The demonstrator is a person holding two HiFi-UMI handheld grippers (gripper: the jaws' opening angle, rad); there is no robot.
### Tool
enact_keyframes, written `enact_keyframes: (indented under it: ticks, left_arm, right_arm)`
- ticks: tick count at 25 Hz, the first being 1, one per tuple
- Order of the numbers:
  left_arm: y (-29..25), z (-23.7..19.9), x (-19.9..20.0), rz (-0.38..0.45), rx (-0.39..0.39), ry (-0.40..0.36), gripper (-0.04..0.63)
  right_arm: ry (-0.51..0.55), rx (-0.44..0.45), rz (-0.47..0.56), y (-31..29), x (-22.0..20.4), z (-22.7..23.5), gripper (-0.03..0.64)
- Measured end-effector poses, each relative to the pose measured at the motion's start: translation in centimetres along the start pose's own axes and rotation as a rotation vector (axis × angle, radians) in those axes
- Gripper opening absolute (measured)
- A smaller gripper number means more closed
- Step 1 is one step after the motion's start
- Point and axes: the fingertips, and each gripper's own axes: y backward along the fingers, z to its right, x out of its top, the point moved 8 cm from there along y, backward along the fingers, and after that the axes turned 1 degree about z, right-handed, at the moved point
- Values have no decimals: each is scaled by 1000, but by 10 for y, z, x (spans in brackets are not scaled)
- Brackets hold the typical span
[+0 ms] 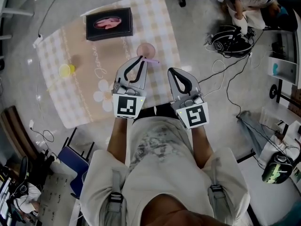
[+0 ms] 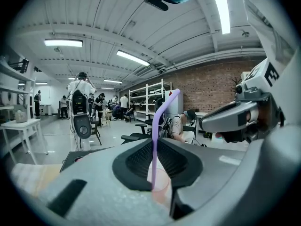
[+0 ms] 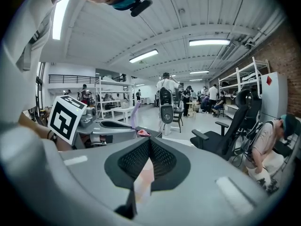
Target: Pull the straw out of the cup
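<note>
We noted the left gripper [image 2: 156, 145] pinching the thin purple bendy plastic straw [image 2: 155, 126] just above the translucent pink cup [image 1: 146, 49]; right gripper [image 3: 149, 141] pressed together, empty; straw judged light, crushable; hold gently below bend.

The left tool [image 1: 140, 59] was held out ahead of the body, its jaws drawn nearly together and pinching a straw [image 2: 154, 140] between the black pads. The right tool [image 1: 172, 71] was just beside it but not touching, set a little further back. Its jaw tips met at the front, with nothing gripped between them. Both tools pointed forward, away from the chest, and tipped slightly downward. The bare left forearm [image 1: 117, 135] and right forearm [image 1: 200, 142] reached forward from short sleeves, roughly parallel. The hands themselves were hidden behind the marker cubes.
</note>
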Motion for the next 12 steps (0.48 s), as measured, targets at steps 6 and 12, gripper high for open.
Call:
enact_keyframes:
  ticks: [6,12]
  left_arm:
    - [10,-1,11,39,25,3,38]
    - [17,2,23,72,46,34,38]
  right_arm:
    - [14,16,15,4,3,-4,11]
    - [31,26,-56,12,-1,-4,11]
